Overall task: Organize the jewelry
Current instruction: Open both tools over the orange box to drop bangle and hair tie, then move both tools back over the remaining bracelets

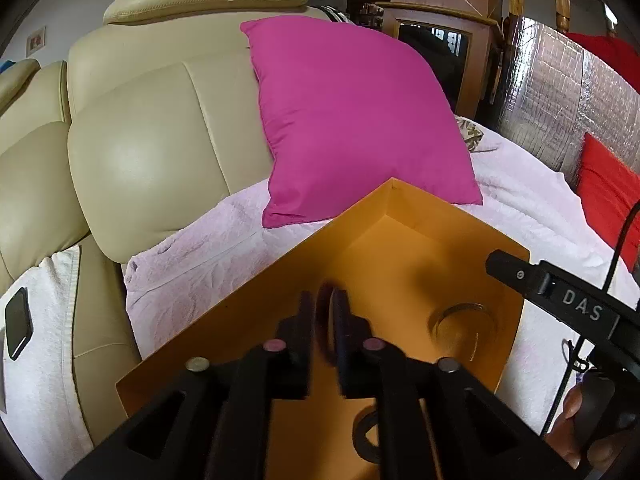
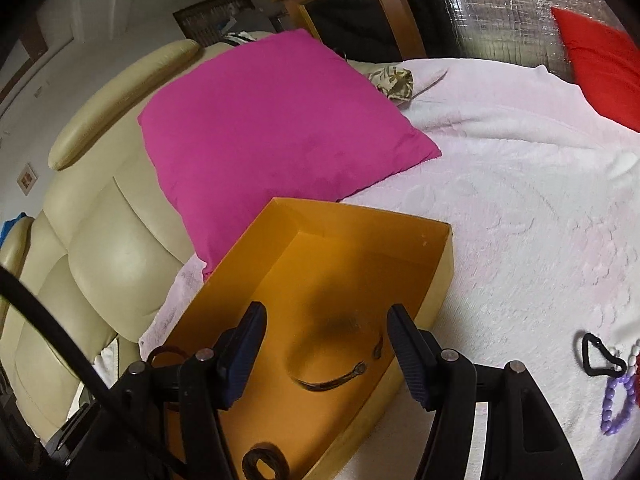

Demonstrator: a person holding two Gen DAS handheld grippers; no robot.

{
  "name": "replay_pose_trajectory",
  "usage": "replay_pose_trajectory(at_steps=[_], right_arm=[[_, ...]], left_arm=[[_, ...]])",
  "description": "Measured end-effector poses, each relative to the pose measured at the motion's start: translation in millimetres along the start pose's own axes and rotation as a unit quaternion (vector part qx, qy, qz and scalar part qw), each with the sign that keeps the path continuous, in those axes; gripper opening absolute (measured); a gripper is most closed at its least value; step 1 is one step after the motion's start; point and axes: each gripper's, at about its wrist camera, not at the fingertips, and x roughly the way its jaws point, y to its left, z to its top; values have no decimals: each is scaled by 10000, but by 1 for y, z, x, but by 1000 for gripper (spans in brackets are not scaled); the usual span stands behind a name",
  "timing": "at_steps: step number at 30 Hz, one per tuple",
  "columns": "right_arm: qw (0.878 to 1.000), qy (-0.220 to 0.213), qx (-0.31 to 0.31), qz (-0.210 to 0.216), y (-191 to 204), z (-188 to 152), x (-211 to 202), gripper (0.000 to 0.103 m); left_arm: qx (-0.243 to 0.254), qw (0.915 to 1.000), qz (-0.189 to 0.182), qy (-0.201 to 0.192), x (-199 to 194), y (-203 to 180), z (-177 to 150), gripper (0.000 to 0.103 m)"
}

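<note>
An orange cardboard box (image 1: 256,320) (image 2: 360,220) lies on the white blanket. My left gripper (image 1: 323,304) is over the box, shut on a dark maroon bangle (image 1: 322,320). A clear bangle (image 1: 464,322) and a black ring (image 1: 366,436) lie inside the box. My right gripper (image 2: 326,320) is open and empty above the box, over a thin dark bangle (image 2: 332,380). A dark coiled hair tie (image 2: 264,460) lies in the box near the front. A black band (image 2: 598,354) and a purple bead bracelet (image 2: 618,404) lie on the blanket at right.
A magenta pillow (image 1: 352,120) (image 2: 272,128) leans behind the box. A cream leather recliner (image 1: 140,140) stands to the left, with a phone (image 1: 18,322) on its towel. Red cushions (image 1: 608,196) lie at right. The white blanket (image 2: 520,200) spreads to the right.
</note>
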Motion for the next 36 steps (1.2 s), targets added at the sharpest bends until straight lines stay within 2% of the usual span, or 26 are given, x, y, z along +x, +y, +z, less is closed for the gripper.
replay_pose_trajectory(at_steps=[2,11,13,15,17,22,26,29,31,36], right_arm=[[10000,-70,18,10,-1,1,-4,67],[9992,-389,12,-39,-13,1,-38,67],[9989,-466,28,-55,-17,0,-46,67],[9985,-546,66,-72,-24,0,-57,67],[9978,-644,72,-103,-32,-2,-71,67],[9949,-933,232,-289,-64,-9,-113,67],[9917,-1067,438,-565,-98,-21,-146,67],[9883,-1159,574,-805,-123,-33,-169,67],[9850,-1237,667,-1002,-140,-41,-184,67],[9718,-1414,1231,-1433,-194,-64,-220,67]], left_arm=[[-10,10000,3,-61,-2,0,0,28],[18,9998,-26,-212,-9,-7,0,31],[27,9997,-34,-252,-10,-9,-1,34],[41,9995,-44,-304,-13,-13,-1,44],[75,9992,-69,-390,-17,-19,-2,48],[260,9983,-175,-497,-24,-39,-5,50],[377,9972,-375,-534,-31,-60,-9,52],[533,9954,-582,-551,-37,-79,-15,62],[743,9929,-788,-499,-39,-96,-21,65],[1509,9802,-1263,-198,-41,-148,-44,65]])
